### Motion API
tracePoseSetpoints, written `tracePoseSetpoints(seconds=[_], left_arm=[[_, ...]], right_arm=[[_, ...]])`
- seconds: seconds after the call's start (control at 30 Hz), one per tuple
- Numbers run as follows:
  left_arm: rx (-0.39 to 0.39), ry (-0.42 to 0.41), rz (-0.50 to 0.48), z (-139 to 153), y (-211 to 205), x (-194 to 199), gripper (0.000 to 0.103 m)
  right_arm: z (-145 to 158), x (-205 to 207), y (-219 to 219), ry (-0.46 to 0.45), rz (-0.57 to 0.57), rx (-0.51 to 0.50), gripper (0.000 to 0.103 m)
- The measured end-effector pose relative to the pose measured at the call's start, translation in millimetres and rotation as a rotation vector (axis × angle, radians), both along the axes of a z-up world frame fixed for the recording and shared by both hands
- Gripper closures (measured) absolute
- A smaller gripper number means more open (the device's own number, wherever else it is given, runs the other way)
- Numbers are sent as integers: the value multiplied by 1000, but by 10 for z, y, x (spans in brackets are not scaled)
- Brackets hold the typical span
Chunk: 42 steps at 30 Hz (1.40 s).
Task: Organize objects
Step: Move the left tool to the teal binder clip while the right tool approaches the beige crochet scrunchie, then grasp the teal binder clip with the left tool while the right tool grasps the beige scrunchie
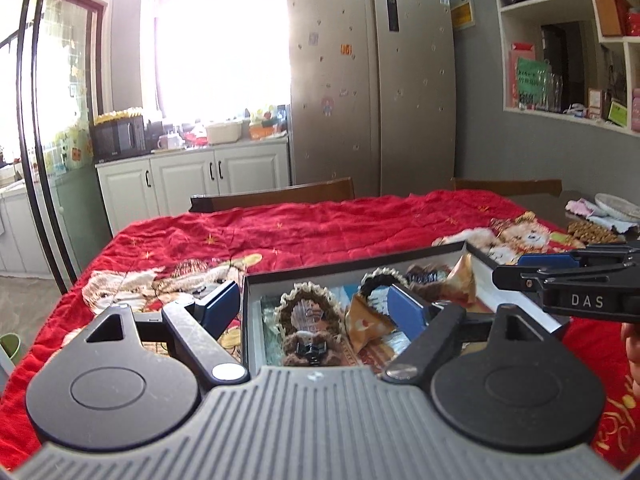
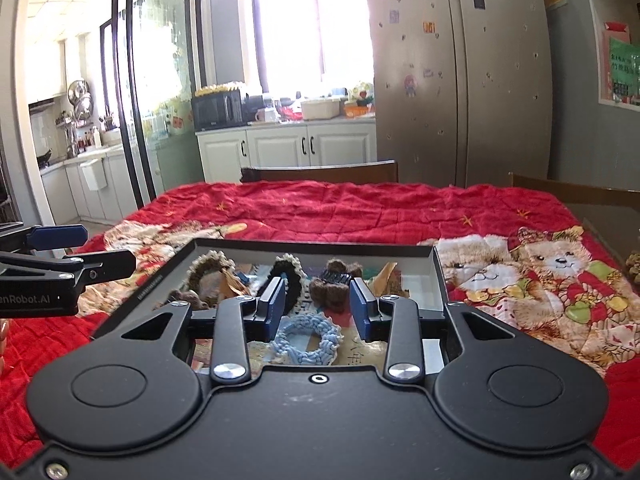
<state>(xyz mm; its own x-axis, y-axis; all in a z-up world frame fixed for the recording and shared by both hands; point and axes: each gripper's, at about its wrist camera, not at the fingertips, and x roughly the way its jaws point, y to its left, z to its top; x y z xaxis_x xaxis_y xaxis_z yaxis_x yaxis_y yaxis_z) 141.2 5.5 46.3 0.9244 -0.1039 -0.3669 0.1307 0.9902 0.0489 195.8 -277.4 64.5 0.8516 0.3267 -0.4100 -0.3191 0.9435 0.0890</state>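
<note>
A dark-rimmed shallow box (image 2: 312,246) sits on the red bear-print blanket (image 2: 360,208) and holds several hair ties. A light blue knitted scrunchie (image 2: 308,340) lies in its near part, just below my right gripper (image 2: 319,310), whose blue pads stand apart and do not press on it. Further in lie a black lace-edged scrunchie (image 2: 286,276) and a brown knitted clip (image 2: 340,280). My left gripper (image 1: 312,308) is wide open and holds nothing, one pad outside the box's (image 1: 352,260) left wall, the other over the inside. A brown lace-edged scrunchie (image 1: 308,308) lies below it.
Two wooden chair backs (image 2: 320,172) stand along the table's far edge. A plate and cloths (image 1: 608,208) sit at the far right corner. Behind are a fridge (image 1: 372,80) and a white cabinet (image 1: 192,180). A hand (image 1: 632,340) holds the right gripper (image 1: 510,268).
</note>
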Motion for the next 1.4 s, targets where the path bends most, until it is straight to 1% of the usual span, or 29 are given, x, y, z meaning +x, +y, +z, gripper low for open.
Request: tracePoseSetpoints(seconds=[0.27,0.47,0.63,0.77,0.9,1.07,1.2,1.27,1.4], left_arm=[[-15,-44,-10,138,31,-266,13],[-26,-50,-9,144,52,-413,13],[-29,-43,-9,86,69,-510,13],[-23,-27,7,-25,76,-518,13],[-29,26,10,-222,93,-486,13],[-2,72,23,-474,77,-477,13],[8,101,25,-610,29,-466,14],[14,113,24,-666,-2,-457,15],[11,138,32,-752,-42,-427,20]], right_arm=[[138,-309,-33,-33,27,-11,65],[168,-505,-27,-49,42,-32,65],[138,-643,-20,-49,50,-34,64],[55,-713,5,-42,51,-35,64],[-79,-728,52,-32,51,-32,64],[-282,-666,110,23,61,-32,64],[-419,-632,162,60,73,-41,64],[-469,-595,183,76,79,-45,64],[-553,-546,225,98,88,-48,66]])
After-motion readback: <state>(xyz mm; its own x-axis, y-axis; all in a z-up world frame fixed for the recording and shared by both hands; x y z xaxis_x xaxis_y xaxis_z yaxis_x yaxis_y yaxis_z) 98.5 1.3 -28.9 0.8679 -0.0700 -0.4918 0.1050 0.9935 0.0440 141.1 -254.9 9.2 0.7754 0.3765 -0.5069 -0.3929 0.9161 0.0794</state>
